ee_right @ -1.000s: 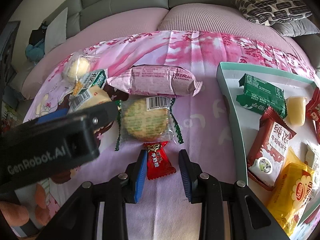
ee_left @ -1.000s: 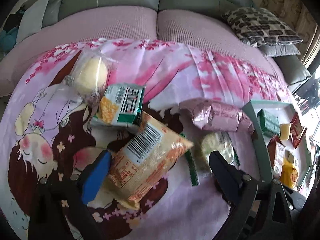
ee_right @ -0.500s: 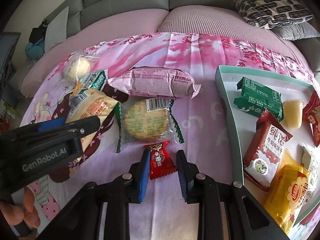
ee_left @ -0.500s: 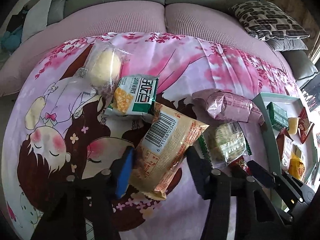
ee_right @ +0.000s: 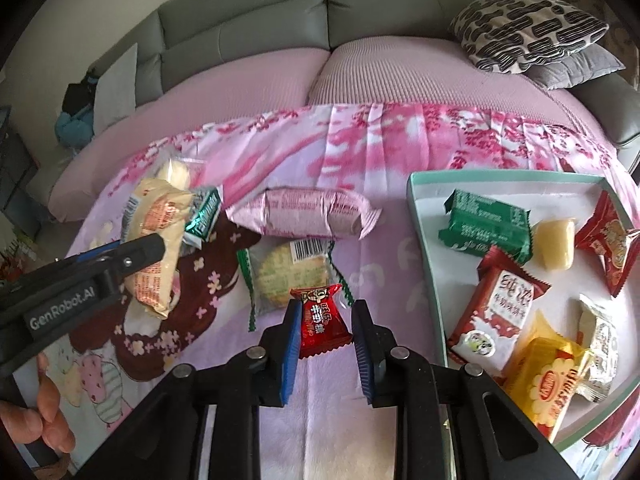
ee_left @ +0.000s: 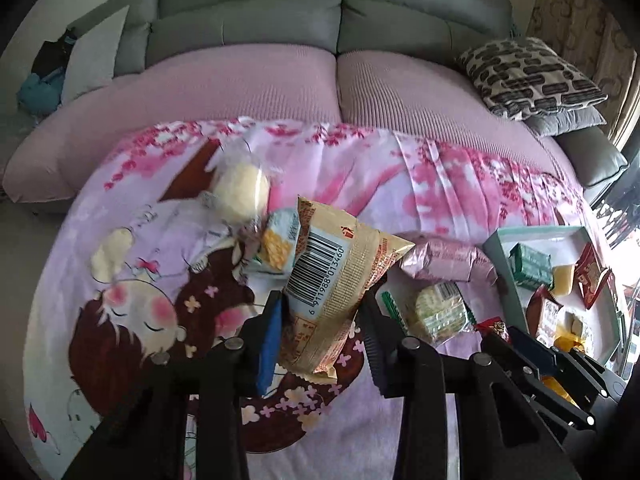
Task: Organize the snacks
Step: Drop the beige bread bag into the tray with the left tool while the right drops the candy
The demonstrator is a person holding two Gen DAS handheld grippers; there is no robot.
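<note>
Your items, left to right:

1. Round pale bun [ee_right: 175, 171] in clear wrap, far left on the pink printed cloth [ee_right: 360, 140] spread over the sofa [ee_right: 280, 76].
2. Green-and-white packet [ee_right: 205, 215], just right of the bun, partly behind item 3.
3. Beige barcode bag [ee_left: 332, 276], clamped in your left tool [ee_left: 320, 328], its top lifted off the cloth and hiding part of the packet.
4. Pink foil roll [ee_right: 304, 213], lying crosswise mid-cloth.
5. Round cracker [ee_right: 294, 276] in green-edged wrap, just below the roll, its near edge overlapped by item 6.
6. Small red candy [ee_right: 322, 322], pinched between the pads of your right tool [ee_right: 325, 332].
7. Teal-rimmed tray [ee_right: 424, 248] at right, holding a green pack [ee_right: 488, 226], a yellow jelly cup [ee_right: 556, 248], two red packets [ee_right: 500, 312], a yellow packet [ee_right: 548, 384] and a white one.

A patterned cushion [ee_right: 528, 28] sits behind the tray on the sofa.
</note>
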